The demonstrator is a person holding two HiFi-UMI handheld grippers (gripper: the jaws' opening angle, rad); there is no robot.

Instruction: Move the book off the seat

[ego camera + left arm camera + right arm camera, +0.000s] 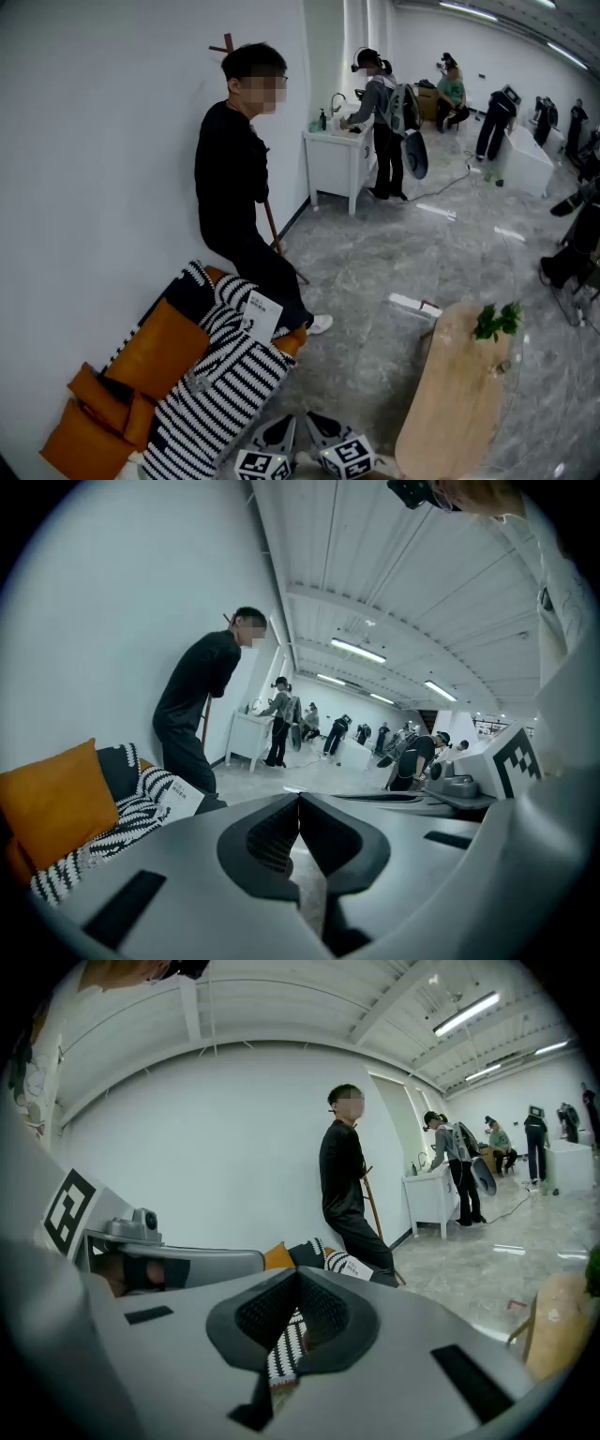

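Note:
A white book (261,315) lies on the striped blanket (220,384) over the sofa seat, right beside a person in black (239,206) who leans on the sofa's far end. The book (178,799) shows low at the left of the left gripper view, and the book (358,1268) shows just past the jaws in the right gripper view. My left gripper (299,800) is shut and holds nothing. My right gripper (298,1275) is likewise shut and empty. Both are well short of the book; only their marker cubes (264,461) show at the head view's bottom edge.
Orange cushions (164,349) line the sofa back against the white wall. A light wooden table (455,398) with a small green plant (497,321) stands to the right. Grey floor lies between. Several people work at a white counter (337,155) far off.

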